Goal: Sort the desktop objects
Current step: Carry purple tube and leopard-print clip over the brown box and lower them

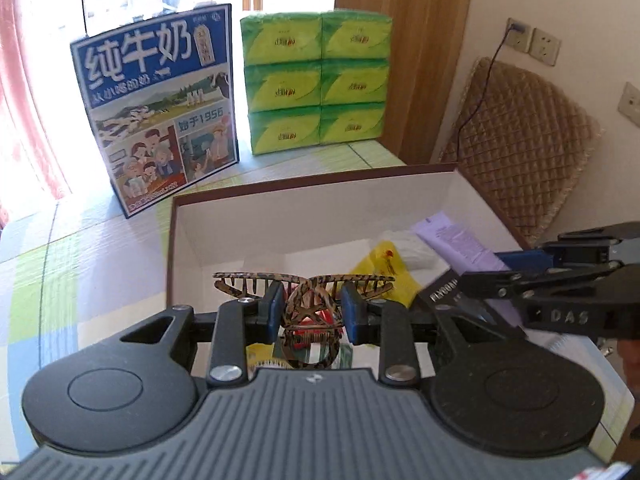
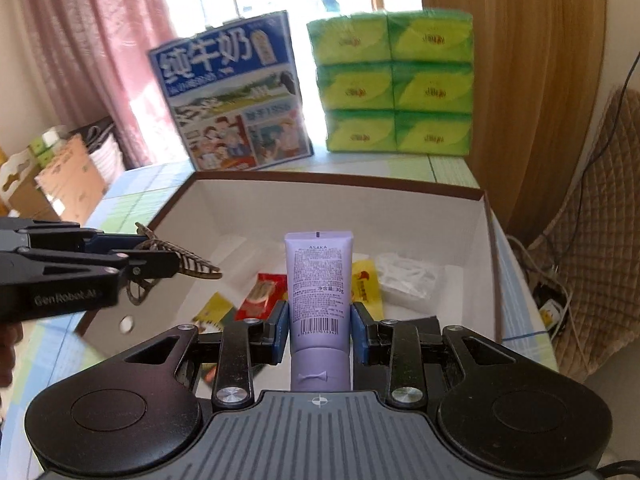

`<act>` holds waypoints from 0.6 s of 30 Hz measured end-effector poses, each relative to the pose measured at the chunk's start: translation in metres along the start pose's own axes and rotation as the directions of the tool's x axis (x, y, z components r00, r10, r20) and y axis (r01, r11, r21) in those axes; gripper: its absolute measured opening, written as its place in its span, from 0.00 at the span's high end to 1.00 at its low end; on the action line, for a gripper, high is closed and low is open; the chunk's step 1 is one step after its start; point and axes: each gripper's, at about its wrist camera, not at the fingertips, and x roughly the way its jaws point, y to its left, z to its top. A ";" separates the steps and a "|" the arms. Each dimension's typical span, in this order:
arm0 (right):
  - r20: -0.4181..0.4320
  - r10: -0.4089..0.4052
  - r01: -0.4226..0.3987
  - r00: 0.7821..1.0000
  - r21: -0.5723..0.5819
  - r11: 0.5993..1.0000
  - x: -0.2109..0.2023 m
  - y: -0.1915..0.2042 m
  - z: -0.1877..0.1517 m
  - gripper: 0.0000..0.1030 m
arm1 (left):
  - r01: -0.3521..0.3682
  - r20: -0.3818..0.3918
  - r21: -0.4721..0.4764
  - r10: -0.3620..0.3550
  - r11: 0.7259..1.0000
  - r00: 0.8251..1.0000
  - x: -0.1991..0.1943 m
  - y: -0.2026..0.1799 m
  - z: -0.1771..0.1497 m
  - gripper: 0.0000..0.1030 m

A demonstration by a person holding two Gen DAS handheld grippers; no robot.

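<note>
The left gripper (image 1: 313,312) is clenched on a tortoiseshell hair claw (image 1: 306,280), its blue pads (image 1: 273,308) pressing the claw's hinge from both sides while the toothed wings spread left and right above them. It holds the claw over the near left part of an open box (image 1: 178,236), which has a brown rim and white inside walls.

The right gripper (image 2: 319,330) grasps a lilac tube (image 2: 319,276) upright, cap toward the camera and crimped end pointing far, over the near middle of the box (image 2: 486,248). In the right wrist view the left gripper (image 2: 160,262) comes in from the left with the claw (image 2: 180,260) at the box's left wall.

On the box floor lie a red packet (image 2: 262,296), a yellow sachet (image 2: 366,282) just right of the tube, a clear plastic wrap (image 2: 404,276) at the far right, and a yellow-and-black packet (image 2: 214,310) near left; what these hold is too blurred to read.

Beyond the box, on a checked cloth (image 1: 100,264), a blue milk carton (image 1: 156,108) stands at the far left and a green tissue pack (image 1: 316,80) just beside it at the far right. A quilted brown cushion (image 1: 520,144) leans on the wall to the right.
</note>
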 end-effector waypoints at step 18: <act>-0.146 -0.072 0.083 0.987 0.067 0.994 0.102 -0.032 0.031 0.71 | -0.065 -0.156 -0.036 0.059 0.997 0.986 0.120 0.011 0.029 0.75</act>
